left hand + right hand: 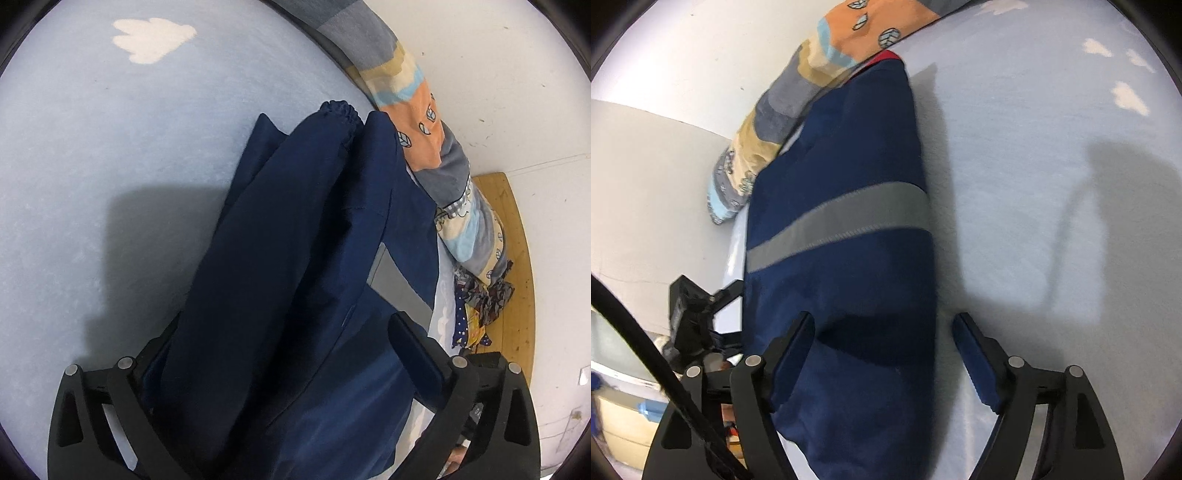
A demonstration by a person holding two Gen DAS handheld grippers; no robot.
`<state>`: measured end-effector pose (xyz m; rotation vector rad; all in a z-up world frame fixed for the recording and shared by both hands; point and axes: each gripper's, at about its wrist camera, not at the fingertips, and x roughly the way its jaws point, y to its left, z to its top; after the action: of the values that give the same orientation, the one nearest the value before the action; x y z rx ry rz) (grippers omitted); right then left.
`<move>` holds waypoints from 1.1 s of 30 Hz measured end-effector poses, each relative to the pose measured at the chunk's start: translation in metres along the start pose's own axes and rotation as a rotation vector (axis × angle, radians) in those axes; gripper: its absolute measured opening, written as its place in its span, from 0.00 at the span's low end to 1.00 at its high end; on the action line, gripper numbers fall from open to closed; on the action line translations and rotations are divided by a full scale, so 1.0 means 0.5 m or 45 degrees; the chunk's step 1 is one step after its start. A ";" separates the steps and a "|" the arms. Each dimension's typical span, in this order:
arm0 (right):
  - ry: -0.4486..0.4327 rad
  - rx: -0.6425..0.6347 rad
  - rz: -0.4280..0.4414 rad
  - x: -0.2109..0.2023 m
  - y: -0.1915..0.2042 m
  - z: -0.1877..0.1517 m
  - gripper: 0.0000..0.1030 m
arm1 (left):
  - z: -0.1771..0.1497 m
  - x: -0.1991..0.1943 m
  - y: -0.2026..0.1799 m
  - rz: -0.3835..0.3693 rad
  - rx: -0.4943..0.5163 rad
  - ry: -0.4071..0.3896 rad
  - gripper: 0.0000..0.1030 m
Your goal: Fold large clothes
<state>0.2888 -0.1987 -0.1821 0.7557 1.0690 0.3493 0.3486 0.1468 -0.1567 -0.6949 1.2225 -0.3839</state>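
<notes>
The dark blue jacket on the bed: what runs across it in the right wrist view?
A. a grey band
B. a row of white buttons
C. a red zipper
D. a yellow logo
A: a grey band crosses the dark blue jacket from edge to edge.
</notes>
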 end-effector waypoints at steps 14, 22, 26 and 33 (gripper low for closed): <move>0.007 -0.214 -0.012 0.052 0.049 0.035 0.55 | -0.002 0.041 -0.085 0.216 0.293 -0.074 0.73; -0.119 -0.479 -0.252 0.019 0.157 0.004 0.33 | -0.054 -0.008 -0.147 0.355 0.451 -0.194 0.26; -0.155 -0.531 -0.283 -0.008 0.186 -0.011 0.33 | -0.071 -0.029 -0.160 0.330 0.414 -0.212 0.25; -0.183 -0.519 -0.268 -0.082 0.193 -0.015 0.32 | -0.128 -0.044 -0.216 0.294 0.421 -0.233 0.25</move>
<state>0.2723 -0.1523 -0.0894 0.2962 0.8934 0.3138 0.2912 0.0630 -0.0800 -0.2936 1.0210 -0.3129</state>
